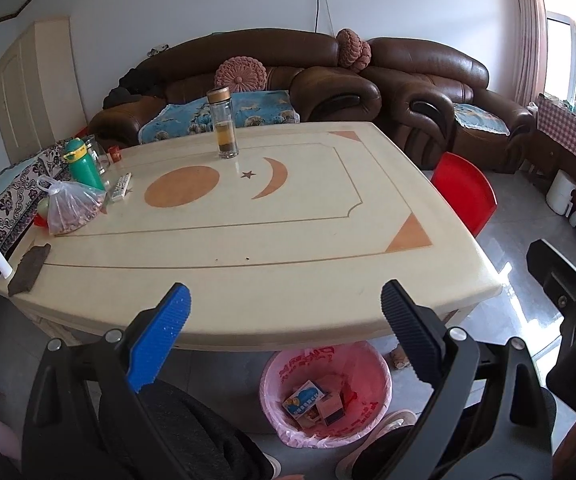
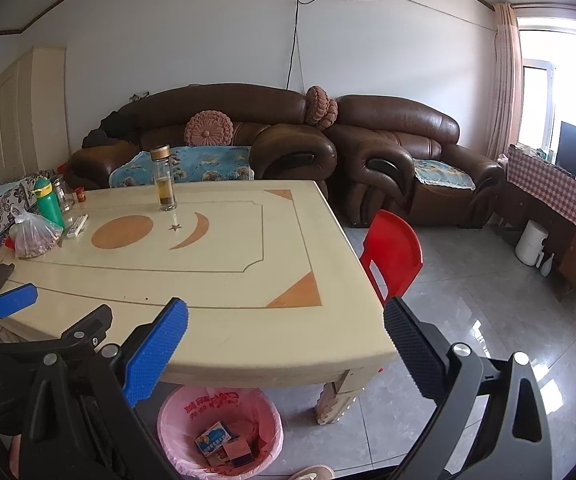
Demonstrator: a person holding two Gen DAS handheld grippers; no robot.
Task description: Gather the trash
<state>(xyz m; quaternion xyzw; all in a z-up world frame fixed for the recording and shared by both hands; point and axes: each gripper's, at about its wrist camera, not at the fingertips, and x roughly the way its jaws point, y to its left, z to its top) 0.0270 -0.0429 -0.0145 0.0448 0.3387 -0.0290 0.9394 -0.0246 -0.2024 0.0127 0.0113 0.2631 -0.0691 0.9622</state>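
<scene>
Small boxes already lie in the pink-lined trash bin (image 1: pixel 325 392) on the floor, under the counter's near edge.

Both sets of fingers are released and carry nothing: the left gripper (image 1: pixel 286 320) and the right gripper (image 2: pixel 286 344) hover above that edge. A good next pick probably means checking the far left corner first, where a plastic bag (image 1: pixel 70 210) of reddish bits, a green bottle (image 1: pixel 84 164) and a remote (image 1: pixel 121 187) sit; a glass tea bottle (image 1: pixel 224 124) stands toward the far edge.

The cream table (image 1: pixel 288 280) carries a glass bottle (image 1: pixel 222 124), green flask (image 1: pixel 84 164), remote (image 1: pixel 121 187); filled plastic bag (image 1: pixel 70 208).
</scene>
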